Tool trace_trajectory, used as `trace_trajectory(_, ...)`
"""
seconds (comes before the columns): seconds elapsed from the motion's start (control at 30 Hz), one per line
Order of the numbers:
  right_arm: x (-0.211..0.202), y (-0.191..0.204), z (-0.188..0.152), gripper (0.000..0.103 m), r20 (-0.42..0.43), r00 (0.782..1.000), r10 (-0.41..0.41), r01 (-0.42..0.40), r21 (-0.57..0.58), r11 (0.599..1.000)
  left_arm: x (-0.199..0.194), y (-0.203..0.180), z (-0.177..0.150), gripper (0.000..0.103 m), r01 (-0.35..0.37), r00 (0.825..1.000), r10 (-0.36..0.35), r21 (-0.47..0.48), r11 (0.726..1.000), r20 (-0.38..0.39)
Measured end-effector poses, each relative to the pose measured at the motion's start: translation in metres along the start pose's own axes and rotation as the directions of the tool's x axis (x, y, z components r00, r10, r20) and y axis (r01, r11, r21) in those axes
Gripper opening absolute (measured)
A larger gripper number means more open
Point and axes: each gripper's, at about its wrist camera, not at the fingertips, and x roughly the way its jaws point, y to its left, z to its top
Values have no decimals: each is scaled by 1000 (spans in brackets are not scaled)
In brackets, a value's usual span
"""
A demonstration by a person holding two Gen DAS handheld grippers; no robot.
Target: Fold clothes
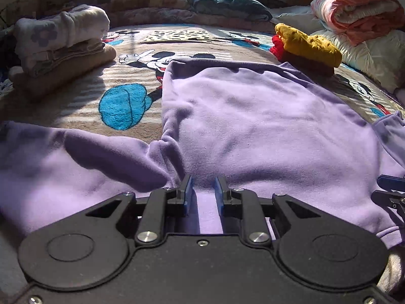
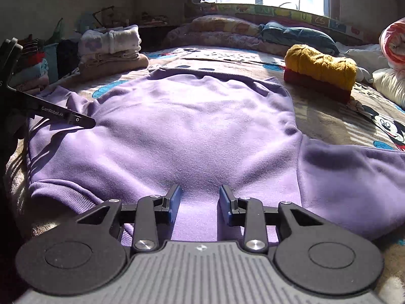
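Matt fleecy cloth sweatshirt [image 2: 192, 131] on plush blanket [image 1: 76, 101]; gripper [image 1: 203, 190] matt blk plastic.

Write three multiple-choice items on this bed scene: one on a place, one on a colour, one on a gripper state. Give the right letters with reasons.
1. Where does the mustard folded garment lie?
A. on a red folded piece
B. on the purple sweatshirt
C. on the white-and-beige pile

2. What colour is the sweatshirt spread on the blanket?
A. green
B. purple
C. orange

3. How do the jaws of the left gripper stand?
A. shut on a sleeve
B. shut on the blanket
C. apart, holding nothing

Answers: 1 A, red fabric shows directly beneath it; 2 B, both views show purple fleece; 3 C, purple fabric shows in the gap between the blue pads.
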Motion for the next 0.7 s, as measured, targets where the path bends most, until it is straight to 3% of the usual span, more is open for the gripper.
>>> trace_trajectory(0.1, -30, 15, 0, 34, 108, 994, 14, -10, -32, 999, -39, -24, -18, 22, -22, 990, 17, 35, 999, 140)
trace_trajectory(0.13, -24, 19, -3, 35, 60, 998, 19, -16, -50, 999, -50, -31, -27, 39, -36, 983, 28, 41, 998, 179)
trace_trajectory(0.17, -18, 23, -7, 37, 11, 1000, 23, -23, -67, 997, -45, -35, -37, 56, -54, 990, 47, 43, 998, 135)
trace_trajectory(0.2, -13, 27, -11, 38, -28, 999, 25, -28, -83, 996, -39, -39, -48, 57, -72, 994, 68, 45, 996, 84)
trace_trajectory(0.23, -12, 29, -16, 38, -5, 1000, 16, -17, -84, 996, -41, -41, -52, 57, -71, 994, 67, 51, 996, 92)
trace_trajectory(0.37, -34, 40, -16, 37, 48, 999, 17, -12, -105, 994, -64, -42, -56, 56, -52, 985, 46, 33, 998, 166)
trace_trajectory(0.4, -32, 42, -18, 37, 25, 1000, 17, -14, -113, 993, -72, -41, -57, 56, -53, 979, 47, 21, 998, 199)
trace_trajectory(0.5, -28, 45, -27, 40, -23, 1000, 7, -10, -148, 989, -65, -50, -74, 56, -50, 990, 41, 62, 997, 133)
trace_trajectory(0.6, -49, 41, -23, 38, 50, 998, 32, -26, -104, 994, -69, -54, -78, 55, -32, 995, 24, 78, 996, 96)
trace_trajectory(0.7, -56, 34, -28, 40, 94, 995, -14, 22, -87, 996, -91, -52, -76, 54, -27, 977, 17, 43, 999, 211)
